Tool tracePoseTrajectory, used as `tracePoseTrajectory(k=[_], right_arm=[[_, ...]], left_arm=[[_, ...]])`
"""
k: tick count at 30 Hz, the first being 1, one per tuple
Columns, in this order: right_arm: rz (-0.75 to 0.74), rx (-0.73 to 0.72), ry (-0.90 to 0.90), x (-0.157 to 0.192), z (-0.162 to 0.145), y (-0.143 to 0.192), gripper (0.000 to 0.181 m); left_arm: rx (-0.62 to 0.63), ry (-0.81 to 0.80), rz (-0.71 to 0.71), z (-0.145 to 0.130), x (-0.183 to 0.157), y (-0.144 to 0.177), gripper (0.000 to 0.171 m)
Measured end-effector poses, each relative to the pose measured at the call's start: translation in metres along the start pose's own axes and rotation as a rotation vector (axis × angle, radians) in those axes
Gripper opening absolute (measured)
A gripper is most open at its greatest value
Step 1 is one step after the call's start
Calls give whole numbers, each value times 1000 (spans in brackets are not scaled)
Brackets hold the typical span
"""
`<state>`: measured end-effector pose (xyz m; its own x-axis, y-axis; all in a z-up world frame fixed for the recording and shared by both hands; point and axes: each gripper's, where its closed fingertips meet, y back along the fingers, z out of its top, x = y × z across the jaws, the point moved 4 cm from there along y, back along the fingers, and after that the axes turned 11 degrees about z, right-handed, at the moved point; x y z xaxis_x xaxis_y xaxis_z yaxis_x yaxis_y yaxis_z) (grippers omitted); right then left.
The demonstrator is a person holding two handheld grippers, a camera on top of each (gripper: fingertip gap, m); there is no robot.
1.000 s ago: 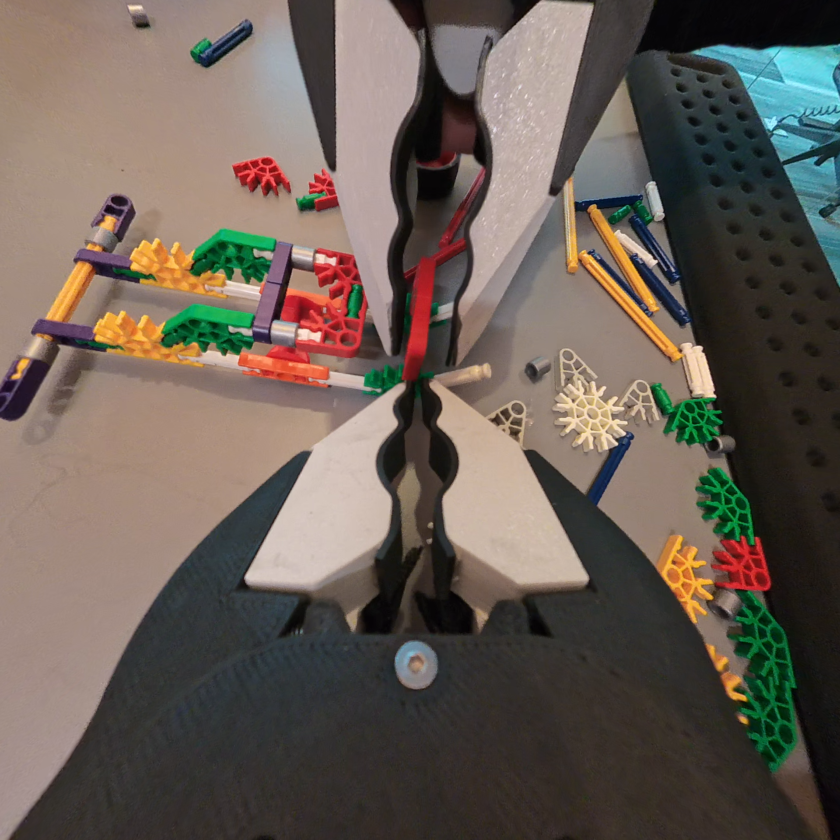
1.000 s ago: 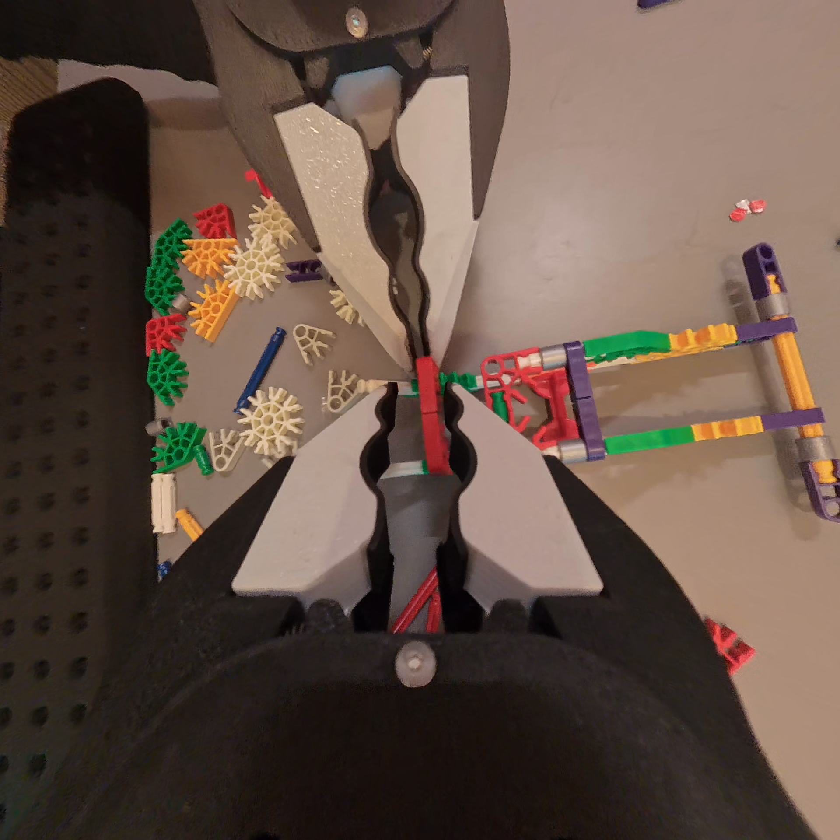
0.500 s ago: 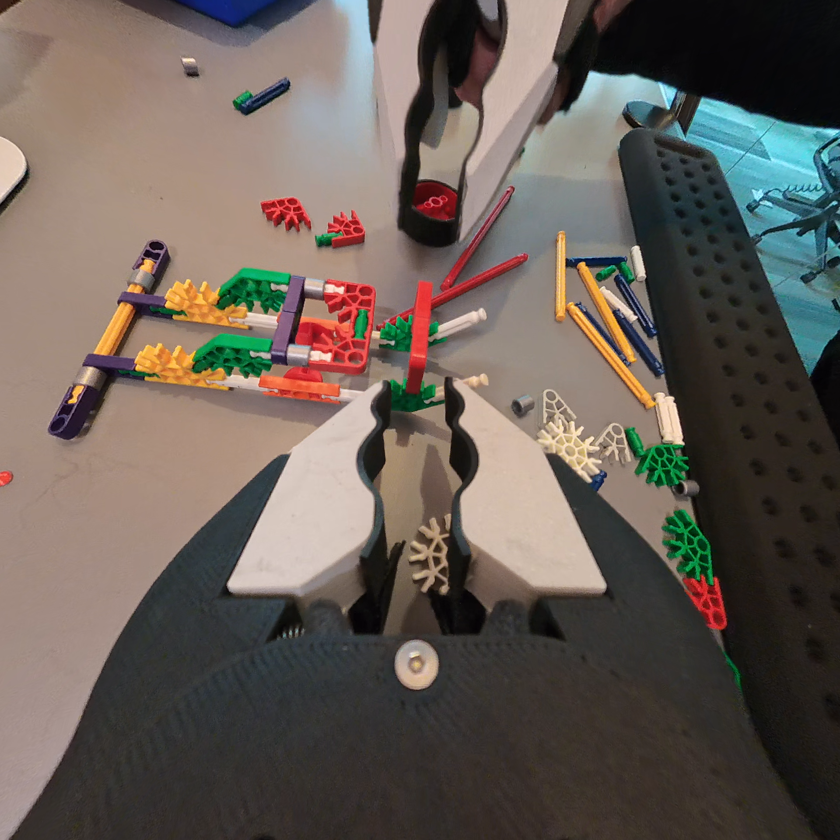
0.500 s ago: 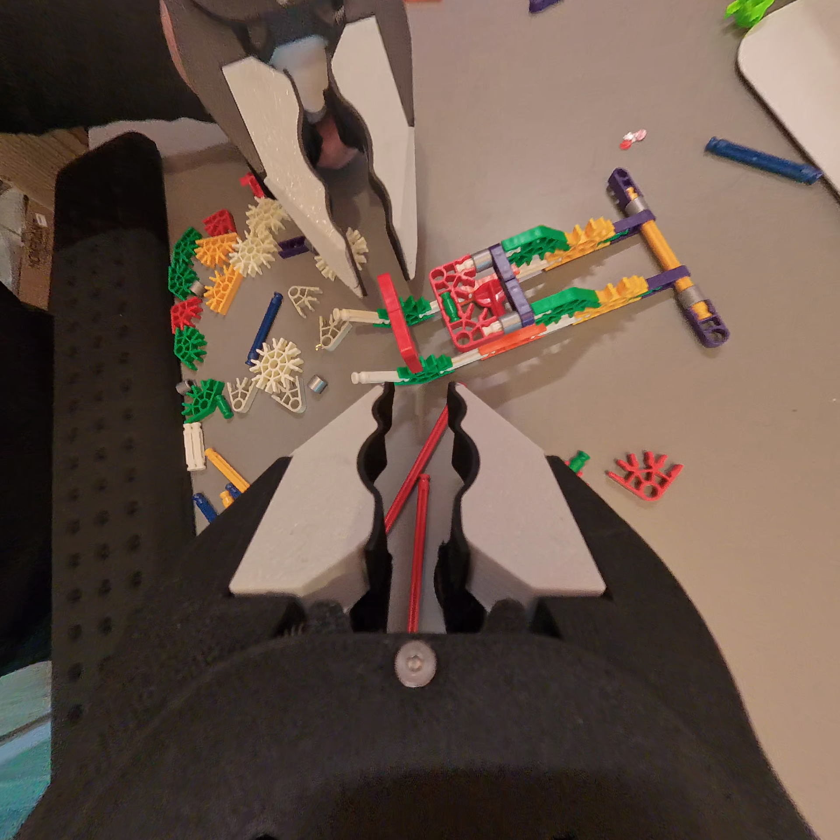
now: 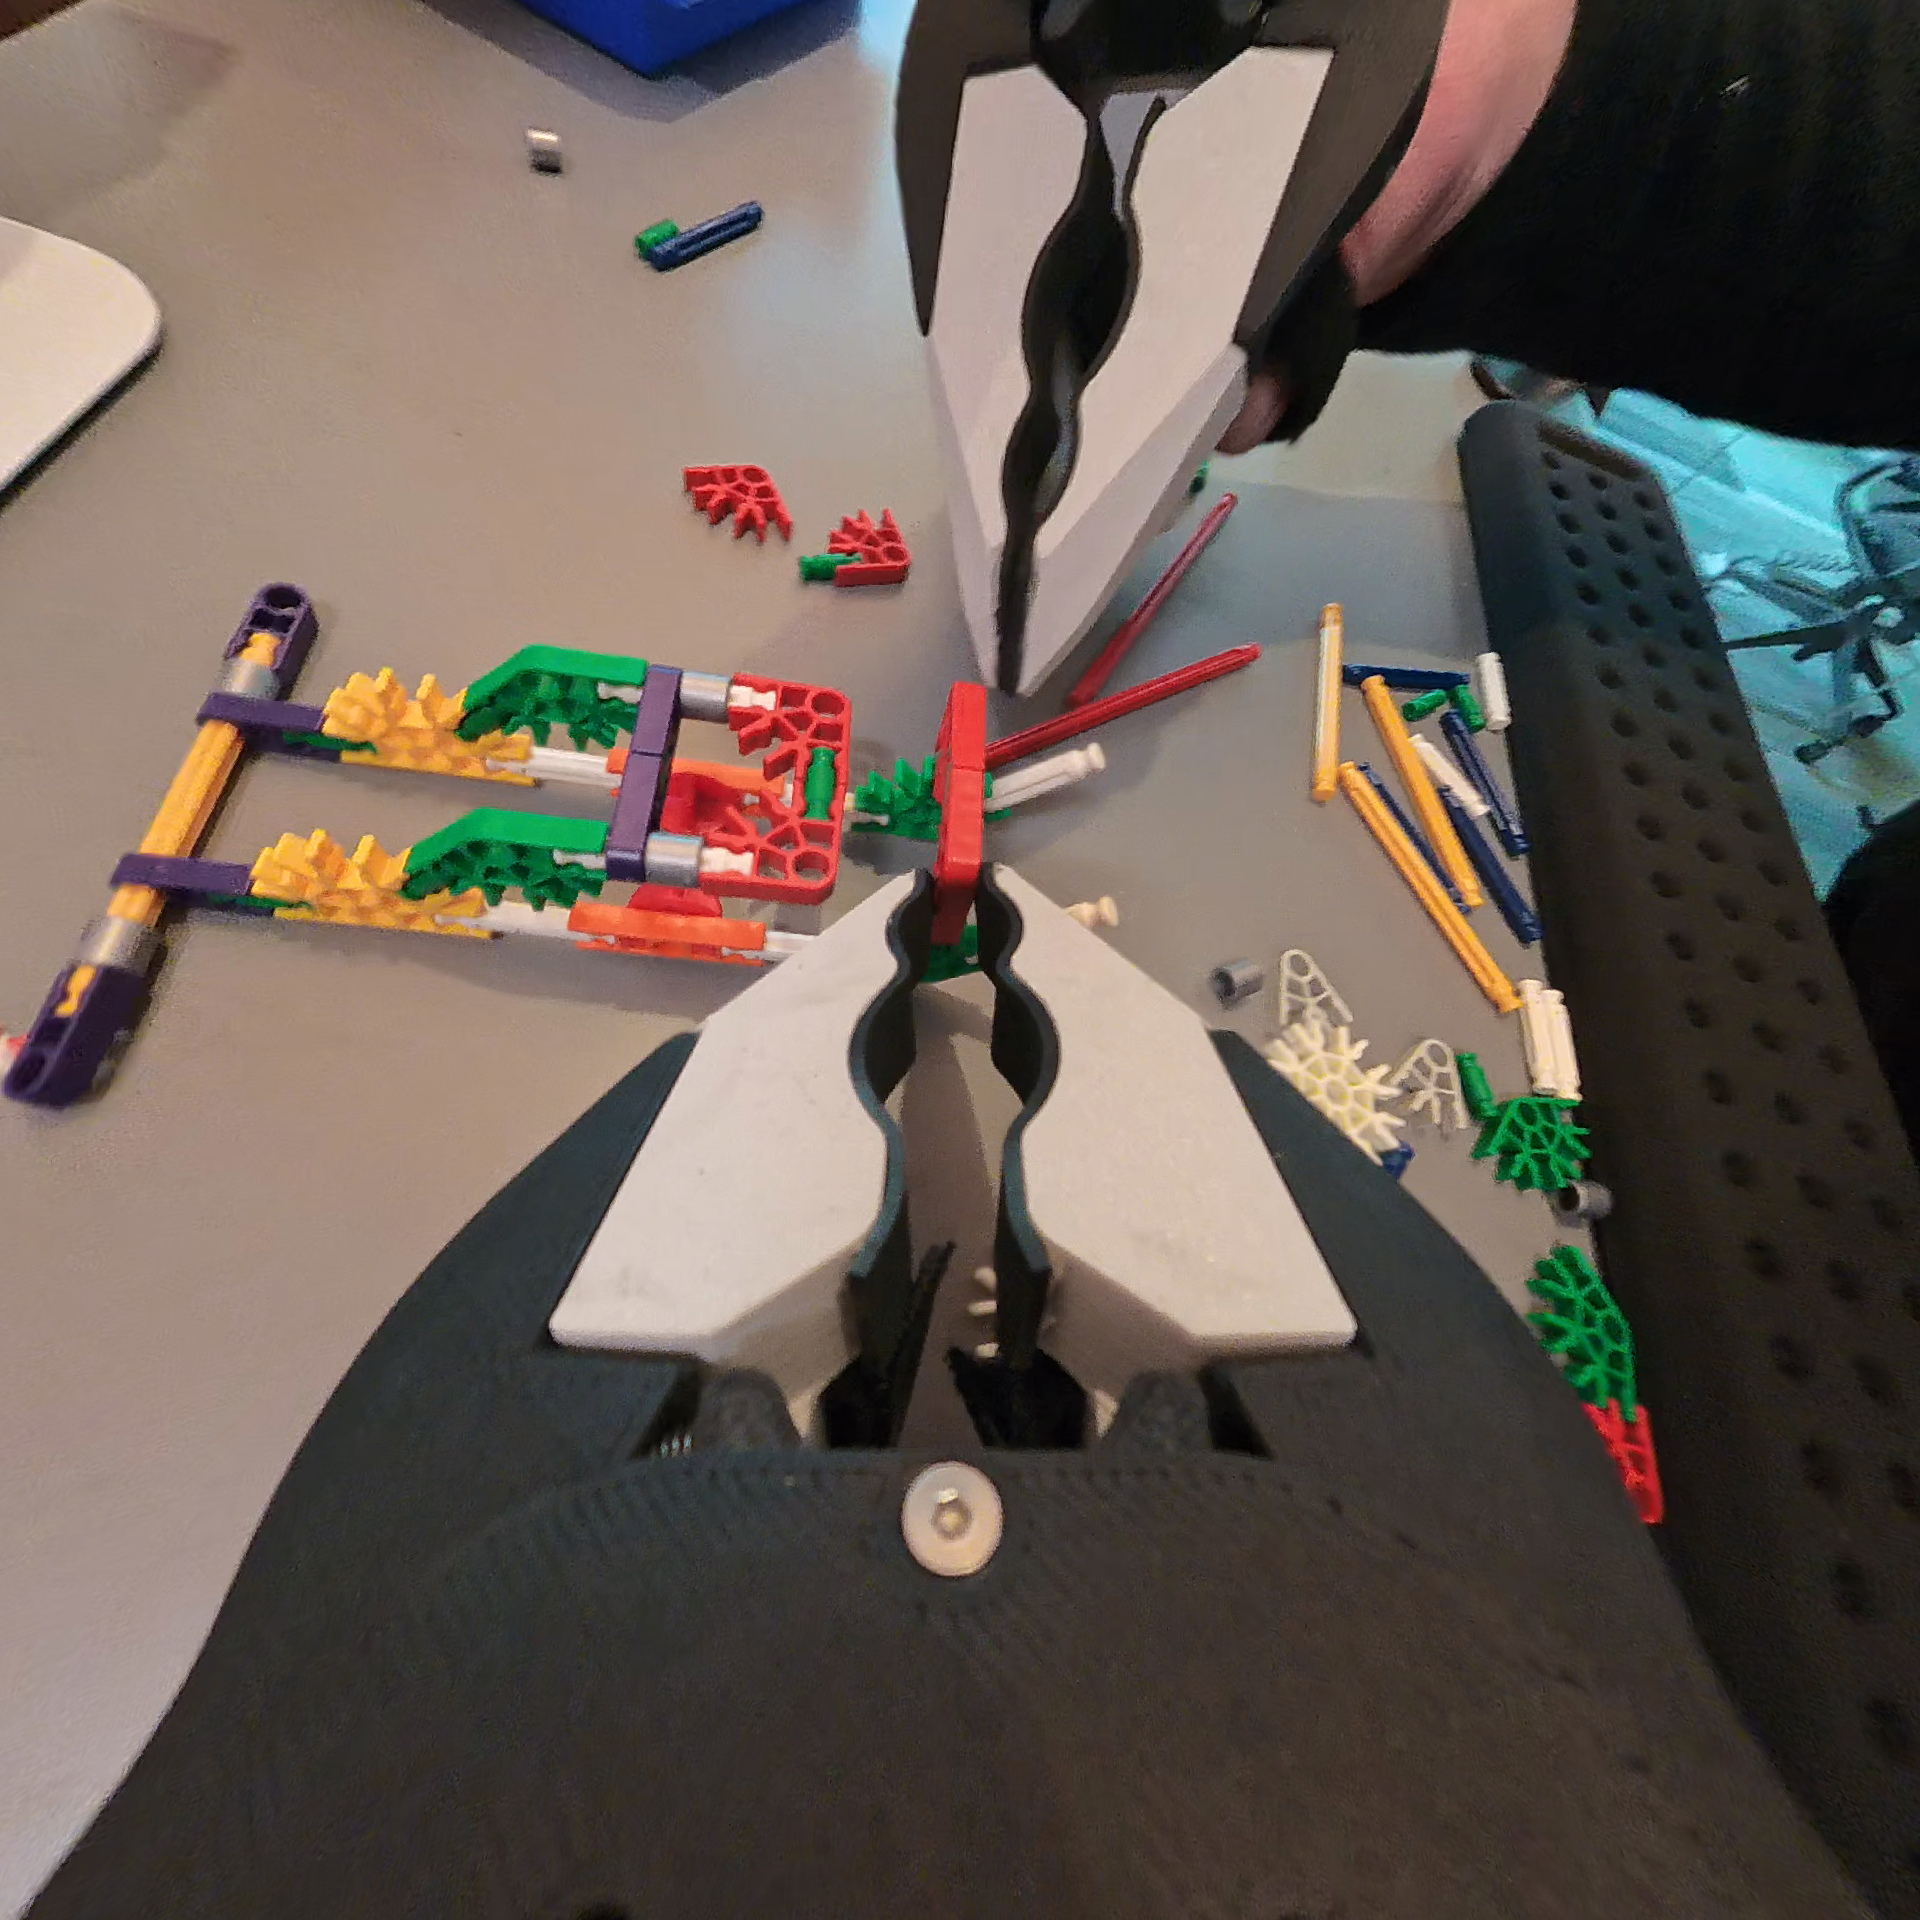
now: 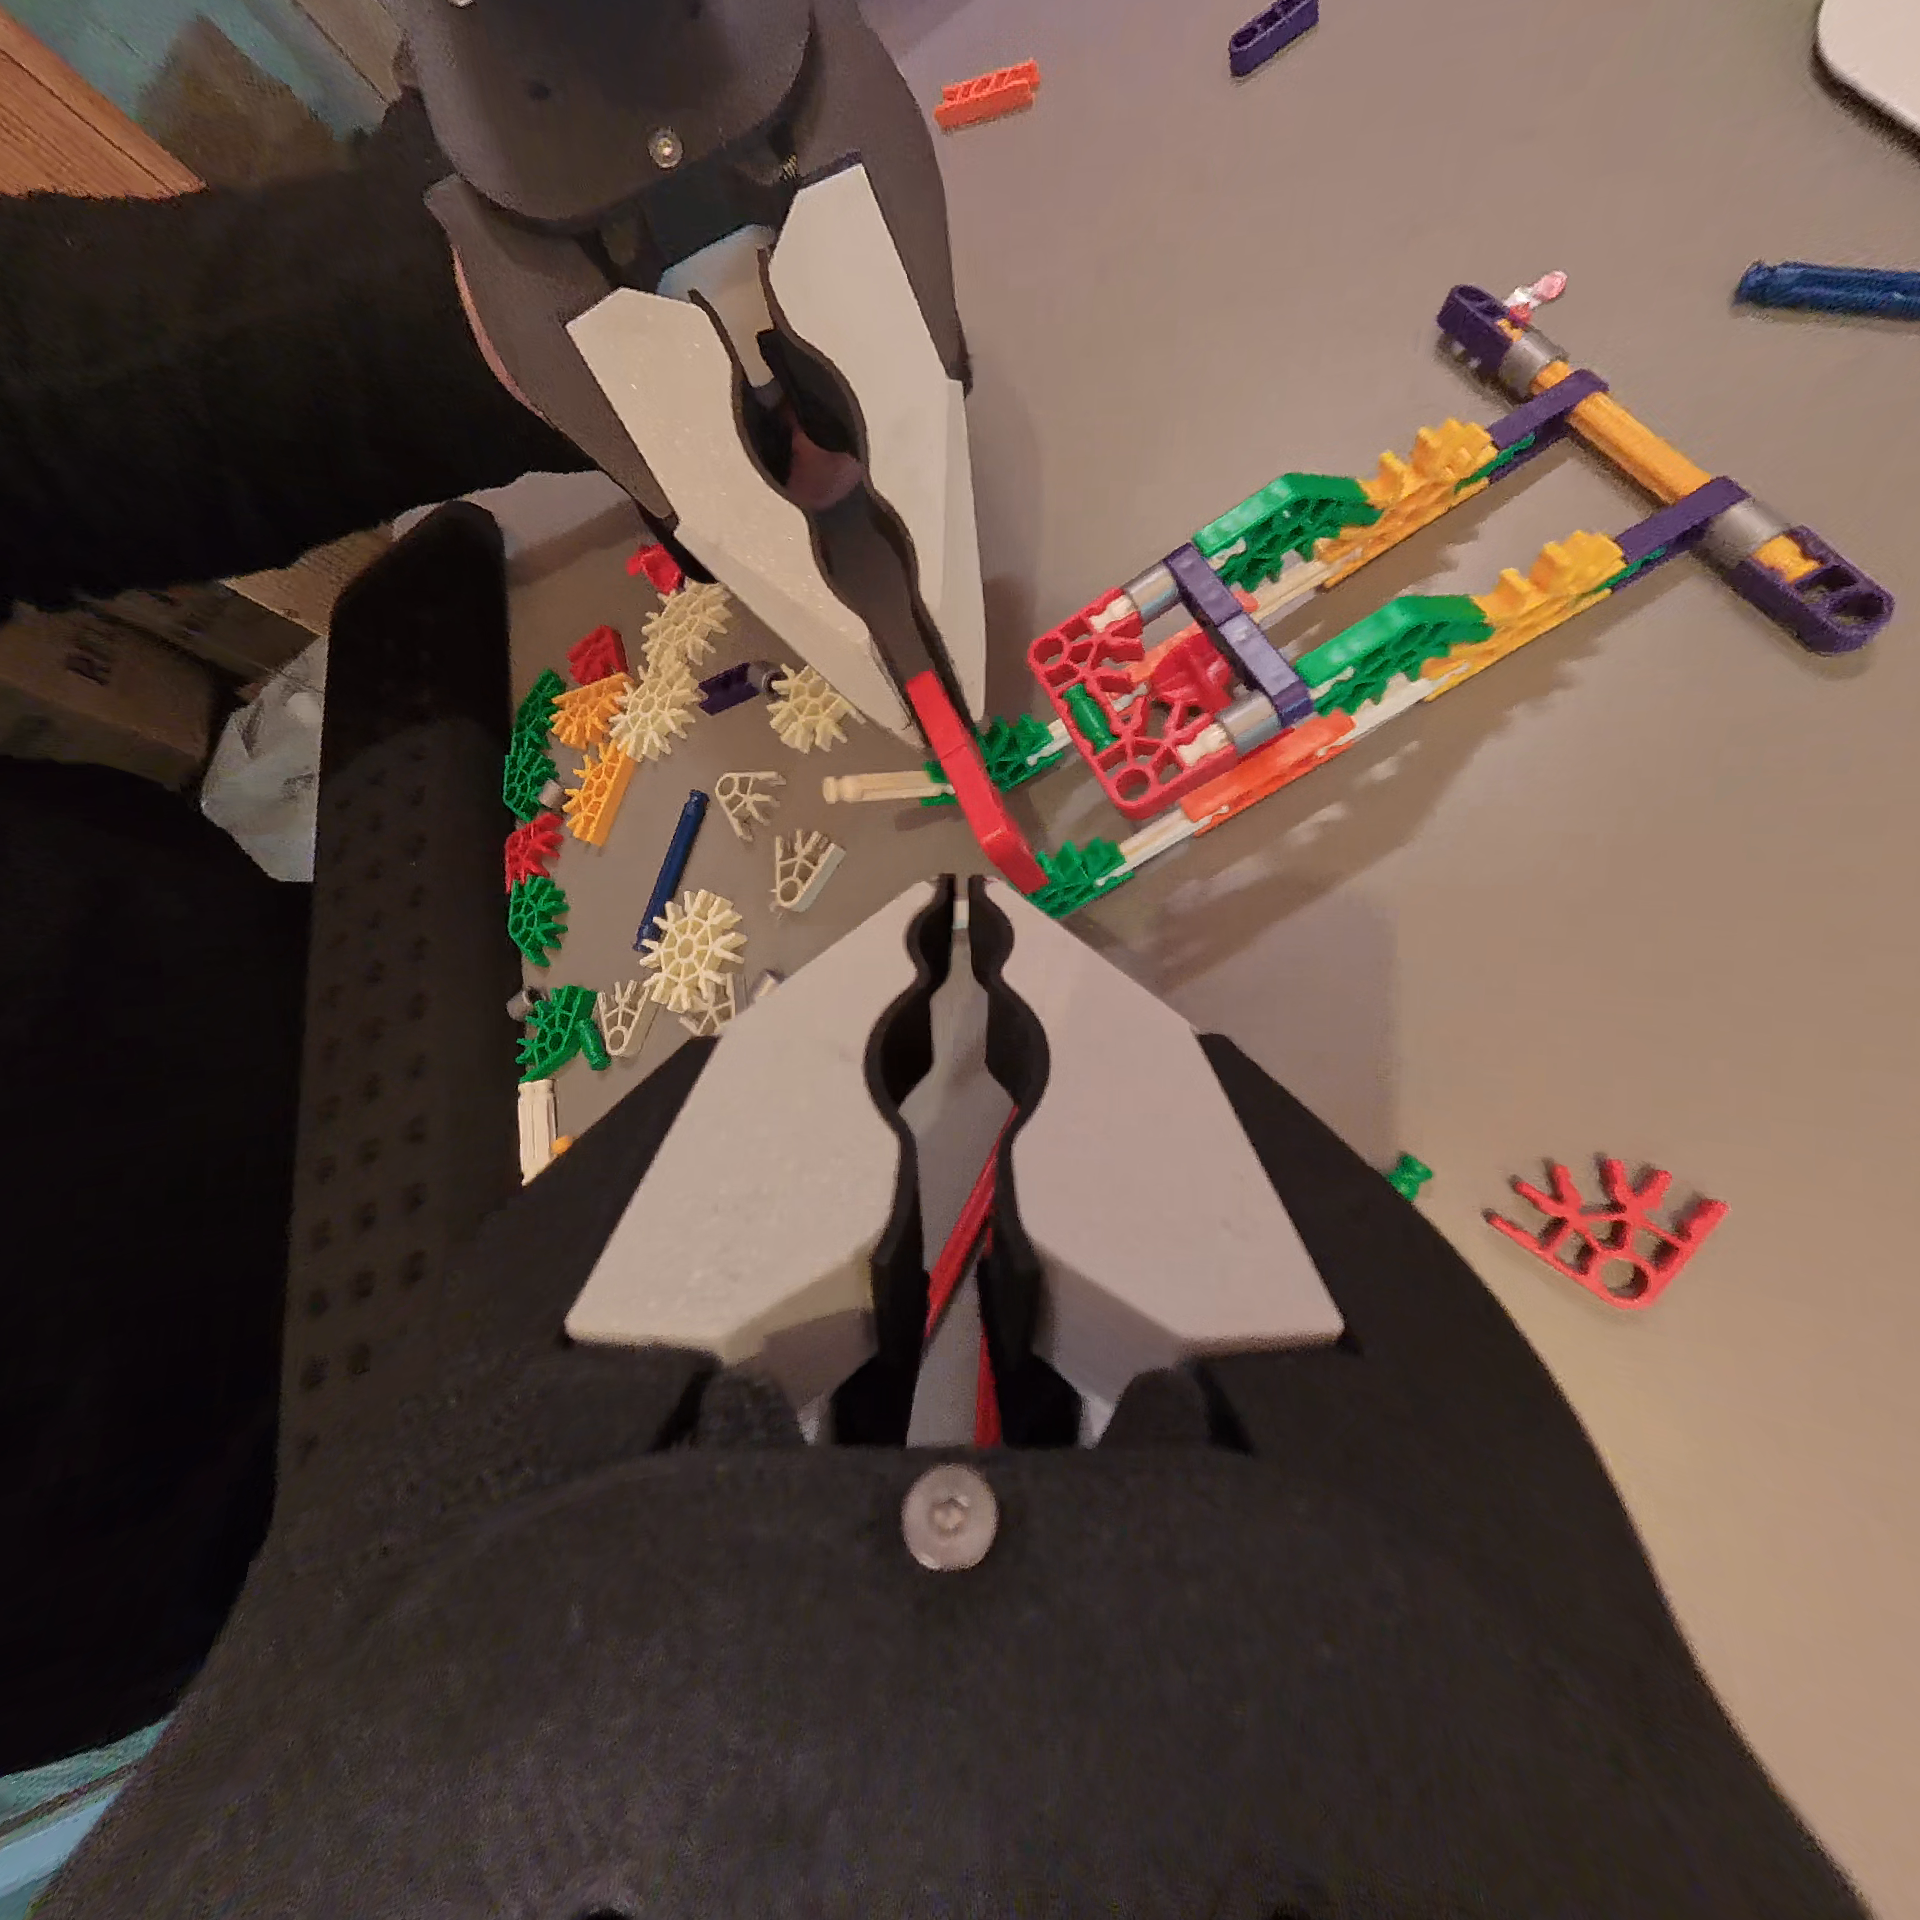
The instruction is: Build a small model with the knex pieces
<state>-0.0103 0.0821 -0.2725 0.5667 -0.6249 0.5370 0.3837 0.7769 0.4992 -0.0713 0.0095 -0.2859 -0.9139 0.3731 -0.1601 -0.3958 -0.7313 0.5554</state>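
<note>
The left gripper (image 5: 954,904) is narrowed onto the near end of a red flat plastic bar (image 5: 961,790), which stands on edge between its fingertips. That bar crosses the two white rods at the open end of a long, many-coloured plastic construction-toy frame (image 5: 665,790) lying flat on the grey counter (image 5: 416,416), with green fan-shaped connectors on either side of the bar.

To the right of the tips lie a white snowflake-shaped connector (image 5: 1330,1081), green connectors and a sheaf of yellow and blue thin rods (image 5: 1423,821), all along the edge of a black perforated pad (image 5: 1714,935). Two thin dark red rods (image 5: 1122,707) lie just past the bar.

At the bar's far end the right gripper (image 6: 961,888) points down with its jaws almost together. A white sliver shows in the slit, and I cannot tell whether it is gripped. A person's hand (image 5: 1455,208) in a black sleeve holds it. Beyond lie two red fan connectors (image 5: 738,499) and a short blue rod (image 5: 707,234).
</note>
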Motion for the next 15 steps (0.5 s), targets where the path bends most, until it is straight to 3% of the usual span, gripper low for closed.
tracePoseTrajectory(k=[5,9,15], right_arm=[[-40,2,56,2,4,8,11],[-125,29,99,3,3,20,21],[-155,36,161,23,-2,30,30]], left_arm=[[31,12,58,-3,15,12,6],[23,71,138,-3,22,34,36],[51,84,223,-10,3,55,53]])
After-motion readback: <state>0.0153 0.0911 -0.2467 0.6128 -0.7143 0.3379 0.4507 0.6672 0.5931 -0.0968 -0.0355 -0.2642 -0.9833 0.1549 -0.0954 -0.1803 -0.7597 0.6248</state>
